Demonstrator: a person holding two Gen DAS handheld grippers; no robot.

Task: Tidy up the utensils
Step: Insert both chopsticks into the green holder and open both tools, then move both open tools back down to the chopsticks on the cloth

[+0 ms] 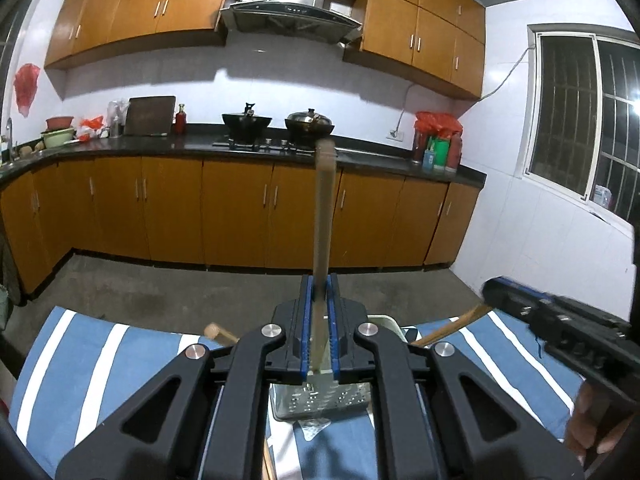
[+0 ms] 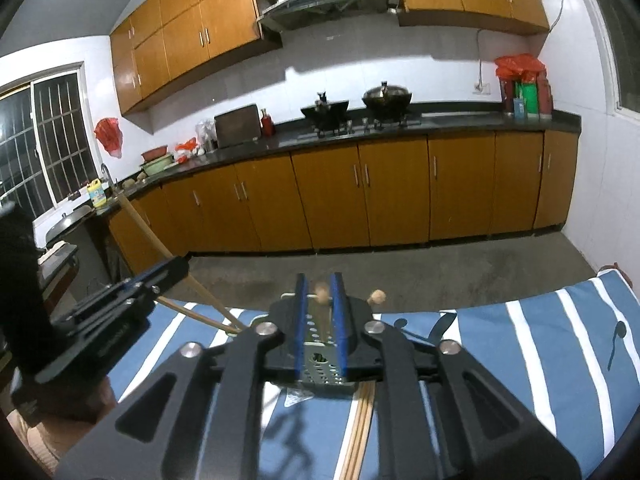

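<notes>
In the left wrist view my left gripper [image 1: 320,280] is shut on a long wooden stick [image 1: 324,200] that stands nearly upright between the blue pads. Its lower end reaches into a perforated metal utensil holder [image 1: 320,400] on the striped cloth. In the right wrist view my right gripper [image 2: 320,280] is open over the same holder [image 2: 320,368]. The rounded top of a wooden utensil [image 2: 321,292] stands between its pads with a thin gap on each side. The left gripper [image 2: 182,264] shows at the left of that view, the right gripper [image 1: 490,292] at the right of the left wrist view.
A blue and white striped cloth [image 2: 540,340] covers the table. Several chopsticks [image 2: 360,432] lie on it in front of the holder. Another round-ended wooden handle [image 2: 376,297] sticks up beside the holder. Beyond the table are bare floor and kitchen cabinets [image 1: 240,208].
</notes>
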